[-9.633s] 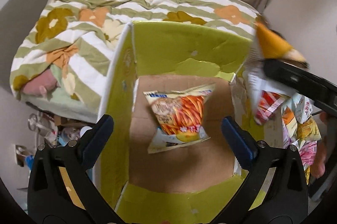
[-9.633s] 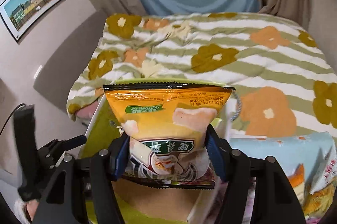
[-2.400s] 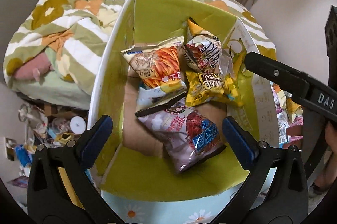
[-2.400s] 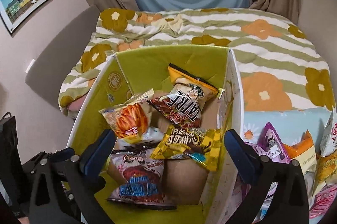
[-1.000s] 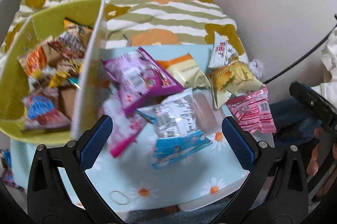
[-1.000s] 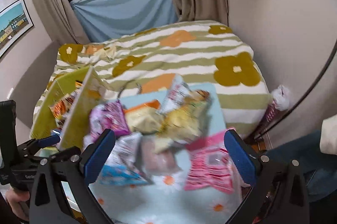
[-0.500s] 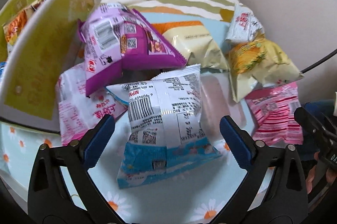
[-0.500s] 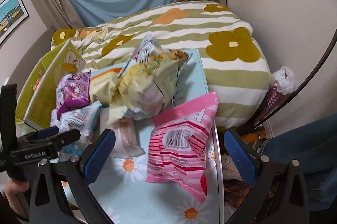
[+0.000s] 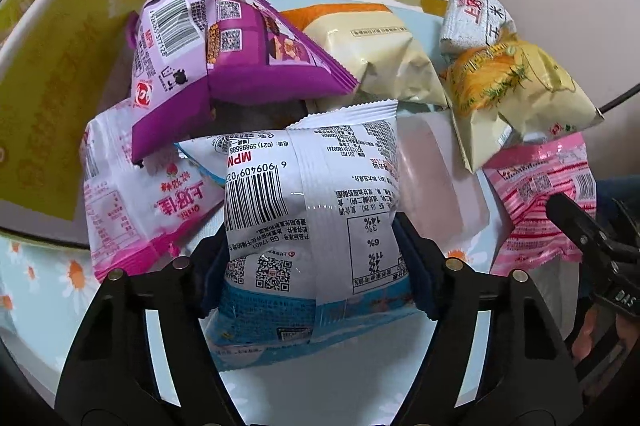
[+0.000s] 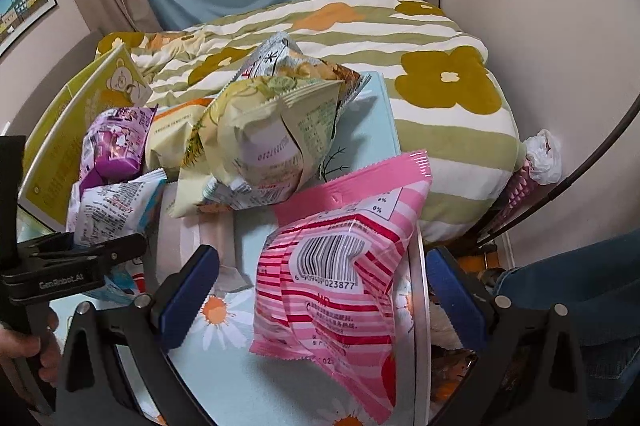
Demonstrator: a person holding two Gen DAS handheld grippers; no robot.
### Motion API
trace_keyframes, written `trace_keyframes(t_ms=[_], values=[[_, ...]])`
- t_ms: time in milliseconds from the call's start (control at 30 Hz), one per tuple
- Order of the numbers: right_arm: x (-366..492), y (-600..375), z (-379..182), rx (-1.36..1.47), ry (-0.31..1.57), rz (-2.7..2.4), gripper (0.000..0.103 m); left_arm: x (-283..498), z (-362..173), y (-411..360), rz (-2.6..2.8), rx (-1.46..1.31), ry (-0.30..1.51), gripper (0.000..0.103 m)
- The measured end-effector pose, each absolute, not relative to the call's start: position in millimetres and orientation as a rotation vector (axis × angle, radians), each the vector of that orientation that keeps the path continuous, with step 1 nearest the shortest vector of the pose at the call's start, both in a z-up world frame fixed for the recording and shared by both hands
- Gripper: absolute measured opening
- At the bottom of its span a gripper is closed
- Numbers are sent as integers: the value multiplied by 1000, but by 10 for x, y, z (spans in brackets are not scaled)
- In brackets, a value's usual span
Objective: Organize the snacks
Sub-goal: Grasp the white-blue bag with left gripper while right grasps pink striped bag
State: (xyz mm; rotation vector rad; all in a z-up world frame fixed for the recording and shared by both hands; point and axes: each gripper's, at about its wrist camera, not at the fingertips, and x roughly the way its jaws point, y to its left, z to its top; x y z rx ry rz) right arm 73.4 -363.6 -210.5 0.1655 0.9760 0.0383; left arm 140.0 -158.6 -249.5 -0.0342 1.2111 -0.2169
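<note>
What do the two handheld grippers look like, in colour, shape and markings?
Both the left gripper and the right gripper have matte black angular frames with triangular cut-outs and silver rivets. Their fingers carry dark blue pads. White lettering marks the side of the left gripper. A bare hand grips its black handle. No cables show on them.

A barcode packet (image 9: 312, 222) sits between the fingers of the left hand-held gripper (image 9: 312, 266), pressed on both sides, on the tabletop (image 9: 36, 278). Ahead and to its left a pouch (image 9: 224, 66) leans over it; a strawberry packet (image 9: 136, 210) lies just left, partly under the pouch — the box (image 9: 60, 58) stands further left. Between the parted fingers of the right hand-held gripper (image 10: 320, 290) lies a striped packet (image 10: 340, 266), with a puffed bag (image 10: 264, 138) behind it and the bed (image 10: 420, 66) beyond.
</note>
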Motion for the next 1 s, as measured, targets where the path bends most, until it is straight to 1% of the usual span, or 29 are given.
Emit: trace_keyframes(t_ms=[167, 400, 533, 667, 700, 767, 800, 1000], values=[[756, -3580, -2131, 145, 980, 40, 103, 1315, -2484, -1609, -215, -27, 1226, 70], [802, -3484, -2189, 81, 990, 33, 97, 1159, -2464, -1599, -214, -21, 1232, 69], [802, -3454, -2222, 32, 993, 14, 85, 1051, -2423, -1597, -206, -10, 1219, 69], [766, -3420, -2215, -21, 980, 3, 82, 985, -2365, -1568, -202, -16, 1207, 69], [759, -3417, -2221, -26, 981, 1, 79, 975, -2362, -1567, -202, -17, 1205, 69], [749, -3425, -2227, -25, 983, 9, 71, 973, -2360, -1564, -202, -18, 1205, 68], [739, -3425, -2223, -26, 984, 6, 65, 970, -2356, -1562, -201, -19, 1206, 68], [643, -3486, -2189, -15, 983, -9, 63, 980, -2290, -1573, -205, -28, 1197, 67]])
